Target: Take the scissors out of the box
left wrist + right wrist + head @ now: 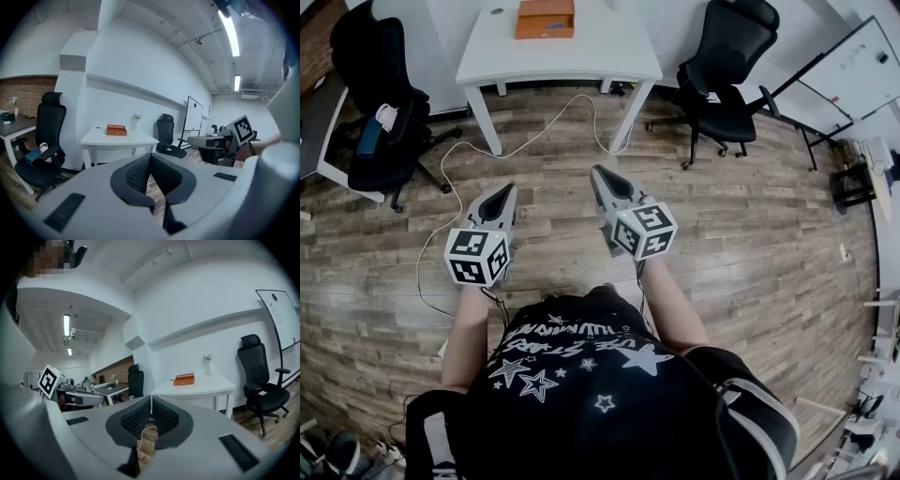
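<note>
**Both grippers pressed shut and empty, the box well ahead on the table**

Over at the left, a black office chair point(380, 103) stands on the wood floor point(750, 244) next to the end of a dark desk. A pale cable point(487, 155) loops across the boards from there towards the white table point(581, 52).

The person stands in the middle of the room with a gripper held out in each hand, both tipped slightly downward. The left gripper point(503, 192) has its ribbed pads meeting at the tips, with nothing caught between them. It touches nothing and hangs in the air over bare floor.

Straight ahead and well apart from both grippers, the orange box point(546, 19) sits on the table near its far edge, close to the wall. I cannot see any scissors from here, as the box shows only its outside.

The right gripper point(598, 172) is level with the left and just beside it. Its pads are also pressed together with nothing between them, and it is clear of everything.

Further right, a second black chair point(727, 66) stands off the table's corner, and a whiteboard point(862, 70) leans beyond it.
</note>
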Available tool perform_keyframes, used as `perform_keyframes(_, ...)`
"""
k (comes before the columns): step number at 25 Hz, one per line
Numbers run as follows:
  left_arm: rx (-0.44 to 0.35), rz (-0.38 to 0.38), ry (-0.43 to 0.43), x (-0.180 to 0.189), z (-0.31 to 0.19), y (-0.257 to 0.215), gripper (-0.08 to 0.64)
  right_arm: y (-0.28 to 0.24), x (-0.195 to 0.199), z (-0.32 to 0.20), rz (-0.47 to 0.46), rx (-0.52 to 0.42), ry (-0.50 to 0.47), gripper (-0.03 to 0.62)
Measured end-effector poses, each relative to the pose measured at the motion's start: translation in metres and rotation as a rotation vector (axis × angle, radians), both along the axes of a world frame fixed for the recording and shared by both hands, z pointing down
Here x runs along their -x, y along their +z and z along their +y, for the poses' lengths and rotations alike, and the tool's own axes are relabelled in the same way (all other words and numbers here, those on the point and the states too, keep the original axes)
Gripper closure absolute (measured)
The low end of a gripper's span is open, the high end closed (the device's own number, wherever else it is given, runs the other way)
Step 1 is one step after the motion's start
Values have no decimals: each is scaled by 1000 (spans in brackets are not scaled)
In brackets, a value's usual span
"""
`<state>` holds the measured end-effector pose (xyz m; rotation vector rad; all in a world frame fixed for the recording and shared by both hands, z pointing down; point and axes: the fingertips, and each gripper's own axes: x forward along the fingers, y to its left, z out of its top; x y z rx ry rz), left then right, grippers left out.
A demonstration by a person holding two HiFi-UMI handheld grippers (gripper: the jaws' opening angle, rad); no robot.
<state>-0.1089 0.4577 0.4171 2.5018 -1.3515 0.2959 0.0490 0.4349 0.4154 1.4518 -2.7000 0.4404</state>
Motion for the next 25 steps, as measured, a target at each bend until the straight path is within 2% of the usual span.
perform_keyframes(13, 20, -9, -2, 30, 13, 11, 543, 5, 23, 10, 32, -10, 1, 544)
perform_keyframes(19, 61, -5, 32, 36, 17, 33, 543, 26, 30, 15, -1, 41, 21, 543)
perform_keyframes(25, 92, 14, 27, 38, -7, 41, 543, 32, 27, -12, 9, 62, 15, 543)
